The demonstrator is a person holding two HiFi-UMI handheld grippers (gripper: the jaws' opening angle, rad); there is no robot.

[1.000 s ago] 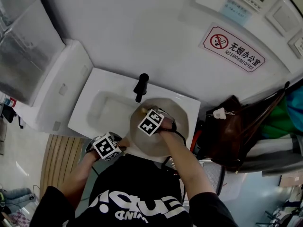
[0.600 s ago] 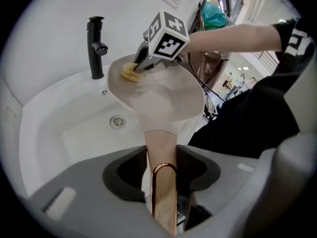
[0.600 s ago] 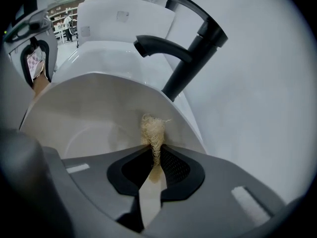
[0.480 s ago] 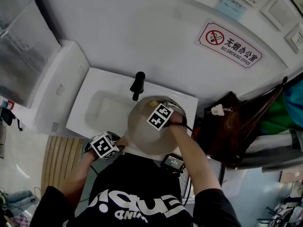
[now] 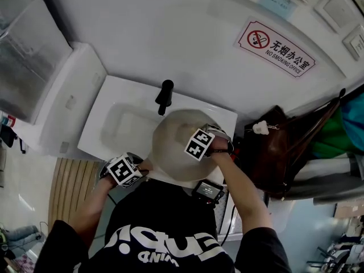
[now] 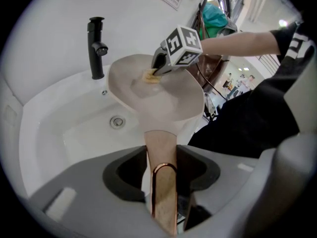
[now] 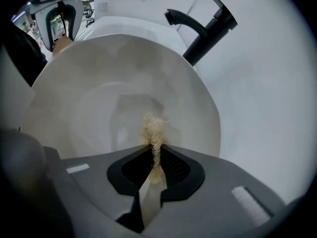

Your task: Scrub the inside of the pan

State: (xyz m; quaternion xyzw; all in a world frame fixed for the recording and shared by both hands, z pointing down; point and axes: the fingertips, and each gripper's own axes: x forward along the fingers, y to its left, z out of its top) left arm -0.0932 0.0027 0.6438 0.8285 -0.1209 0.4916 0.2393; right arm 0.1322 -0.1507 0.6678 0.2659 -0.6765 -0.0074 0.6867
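Left gripper (image 6: 162, 168) clamps the tan handle (image 6: 159, 143) of the round beige pan (image 6: 163, 95), steadying it over the white sink (image 6: 64, 128); right gripper (image 7: 154, 165) pinches a straw-coloured fibrous scrubber (image 7: 153, 130) against its inside.

Pan (image 5: 170, 144) covers the sink's (image 5: 116, 127) right half. Left half of the basin is open, clear from above. Faucet (image 5: 165, 97) stands just behind the pan's far rim and blocks back-centre, with the wall right behind it. Right side is tight: brown bag (image 5: 273, 152) near the sink's edge. Near side is closed by the person's torso (image 5: 165, 232). Inside the pan, right gripper (image 6: 157, 69) with scrubber (image 7: 153, 130) takes the right part; left part is free. Left gripper (image 5: 133, 172), clamped on the pan handle (image 6: 163, 177), fills the near-left corner.
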